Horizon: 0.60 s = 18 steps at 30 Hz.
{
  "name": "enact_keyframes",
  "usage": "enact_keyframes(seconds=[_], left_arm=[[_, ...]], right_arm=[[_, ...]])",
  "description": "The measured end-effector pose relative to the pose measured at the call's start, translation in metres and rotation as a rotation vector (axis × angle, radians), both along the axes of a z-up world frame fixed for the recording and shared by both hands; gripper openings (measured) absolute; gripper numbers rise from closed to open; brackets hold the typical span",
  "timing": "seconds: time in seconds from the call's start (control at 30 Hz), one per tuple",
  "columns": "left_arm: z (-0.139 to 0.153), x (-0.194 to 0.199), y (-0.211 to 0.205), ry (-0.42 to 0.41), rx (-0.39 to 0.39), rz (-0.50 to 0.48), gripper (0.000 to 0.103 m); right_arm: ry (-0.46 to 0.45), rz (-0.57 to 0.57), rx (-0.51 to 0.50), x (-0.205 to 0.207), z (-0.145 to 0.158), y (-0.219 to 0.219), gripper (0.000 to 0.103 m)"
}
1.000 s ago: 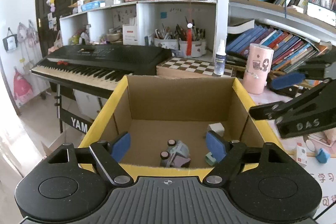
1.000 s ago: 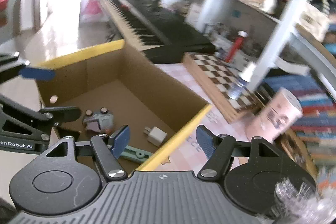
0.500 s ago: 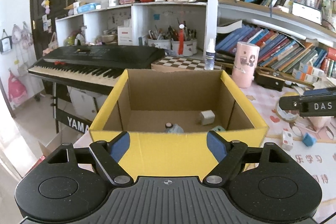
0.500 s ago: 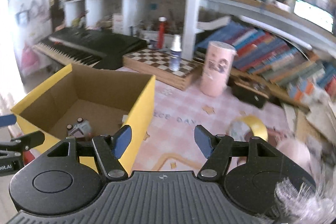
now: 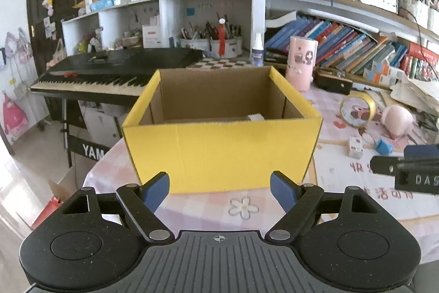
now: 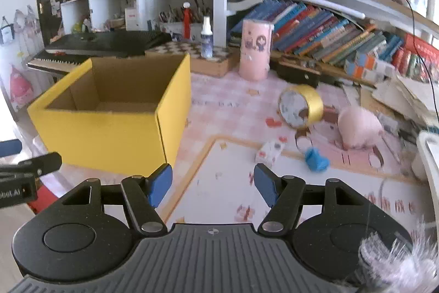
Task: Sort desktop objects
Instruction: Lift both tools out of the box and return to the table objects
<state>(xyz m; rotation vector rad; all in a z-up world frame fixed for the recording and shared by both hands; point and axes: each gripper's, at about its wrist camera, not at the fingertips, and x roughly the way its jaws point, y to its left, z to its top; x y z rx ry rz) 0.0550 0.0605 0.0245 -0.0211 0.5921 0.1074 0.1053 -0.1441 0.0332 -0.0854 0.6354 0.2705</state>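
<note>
Yellow cardboard box [image 5: 222, 153] dominates the pink patterned tabletop [image 6: 219, 183], open at the top, a small white item [image 5: 255, 117] just visible inside. To its right lie a gold tape roll [image 6: 301, 106], a pink plush toy [image 6: 359, 128], a small printed carton [image 6: 270, 150] and a blue piece [image 6: 315, 159] (all loose, apart). Left tool [image 5: 219, 190] and right tool [image 6: 212, 184] both stand spread, holding nothing.

Daylight fills a cluttered study: a black electronic keyboard [image 5: 109, 67] stands before white cubby shelves [image 5: 153, 18], crowded bookshelves [image 5: 343, 45] line the right wall, and a dark door [image 5: 55, 4] stands at left.
</note>
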Motion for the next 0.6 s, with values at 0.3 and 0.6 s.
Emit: enact_keyframes(seconds=[0.3, 0.6], left_arm=[[-0.011, -0.018, -0.002, 0.046, -0.002, -0.024, 0.083], [-0.019, -0.032, -0.010, 0.074, 0.005, -0.067, 0.083]], right_arm=[[0.052, -0.024, 0.011, -0.036, -0.021, 0.007, 0.064], [0.066, -0.011, -0.008, -0.062, -0.030, 0.015, 0.064]])
